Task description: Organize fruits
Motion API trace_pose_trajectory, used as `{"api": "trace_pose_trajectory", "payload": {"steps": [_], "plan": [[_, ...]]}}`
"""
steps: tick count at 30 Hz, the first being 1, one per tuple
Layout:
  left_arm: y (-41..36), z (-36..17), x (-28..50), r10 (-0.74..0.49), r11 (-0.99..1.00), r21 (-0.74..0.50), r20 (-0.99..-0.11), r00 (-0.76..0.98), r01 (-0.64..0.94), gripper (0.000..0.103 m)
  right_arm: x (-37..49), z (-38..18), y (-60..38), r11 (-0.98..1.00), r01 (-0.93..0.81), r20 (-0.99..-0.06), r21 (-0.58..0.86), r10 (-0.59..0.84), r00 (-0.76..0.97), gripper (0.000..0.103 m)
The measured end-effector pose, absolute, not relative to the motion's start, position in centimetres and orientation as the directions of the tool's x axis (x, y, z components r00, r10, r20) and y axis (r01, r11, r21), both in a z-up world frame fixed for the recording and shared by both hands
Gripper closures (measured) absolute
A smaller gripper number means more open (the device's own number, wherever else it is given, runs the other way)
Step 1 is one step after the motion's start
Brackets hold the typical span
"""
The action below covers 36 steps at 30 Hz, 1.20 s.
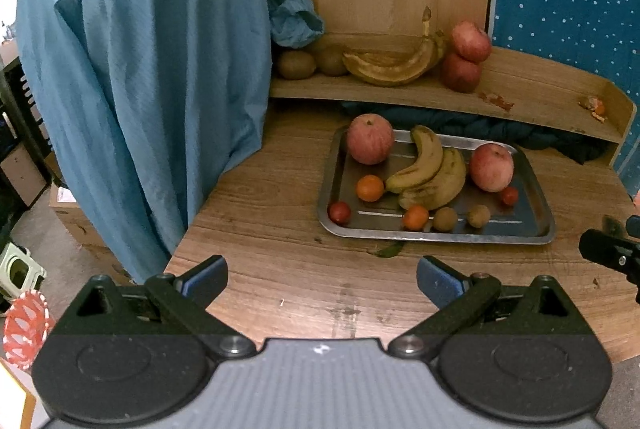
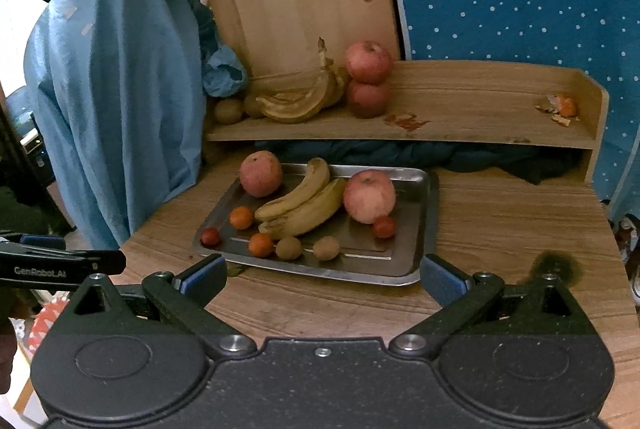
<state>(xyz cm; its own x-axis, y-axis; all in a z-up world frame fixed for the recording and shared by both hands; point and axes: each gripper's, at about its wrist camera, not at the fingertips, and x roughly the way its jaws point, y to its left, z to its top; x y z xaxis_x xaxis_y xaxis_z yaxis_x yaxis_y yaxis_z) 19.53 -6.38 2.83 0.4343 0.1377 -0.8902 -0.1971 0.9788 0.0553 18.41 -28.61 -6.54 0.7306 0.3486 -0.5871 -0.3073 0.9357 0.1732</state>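
On my far left a blue cloth (image 1: 140, 89) hangs down past the edge of the wooden table (image 1: 260, 269). My left gripper (image 1: 322, 279) sits low over the near part of the table with its jaws spread wide and nothing between them. Ahead of it lies the metal tray (image 1: 538, 207), and on that, going left to right, I see a small red fruit (image 1: 339, 212) at the near left corner, an apple (image 1: 370, 138) at the far left, an orange (image 1: 370, 188), a pair of bananas (image 1: 430, 171) across the middle, a second orange (image 1: 415, 217), two kiwis (image 1: 445, 219) along the near edge, another apple (image 1: 491, 167) and a second small red fruit (image 1: 509, 195) on the right. On the raised shelf (image 1: 540, 89) behind the tray are two kiwis, a bunch of bananas and two stacked apples (image 1: 466, 55), with peel scraps (image 1: 594, 107) far right. My right gripper (image 2: 322, 279) is also wide open and empty, hovering just near of the tray's near edge.
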Motion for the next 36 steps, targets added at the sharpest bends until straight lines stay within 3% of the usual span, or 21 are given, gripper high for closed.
{"api": "trace_pose_trajectory", "payload": {"steps": [36], "plan": [[0.8, 1.1, 19.6, -0.009, 1.0, -0.014, -0.855, 0.518, -0.006, 0.0, 16.1, -6.4, -20.3, 0.981, -0.16, -0.567, 0.107, 0.192, 0.801, 0.001]]}}
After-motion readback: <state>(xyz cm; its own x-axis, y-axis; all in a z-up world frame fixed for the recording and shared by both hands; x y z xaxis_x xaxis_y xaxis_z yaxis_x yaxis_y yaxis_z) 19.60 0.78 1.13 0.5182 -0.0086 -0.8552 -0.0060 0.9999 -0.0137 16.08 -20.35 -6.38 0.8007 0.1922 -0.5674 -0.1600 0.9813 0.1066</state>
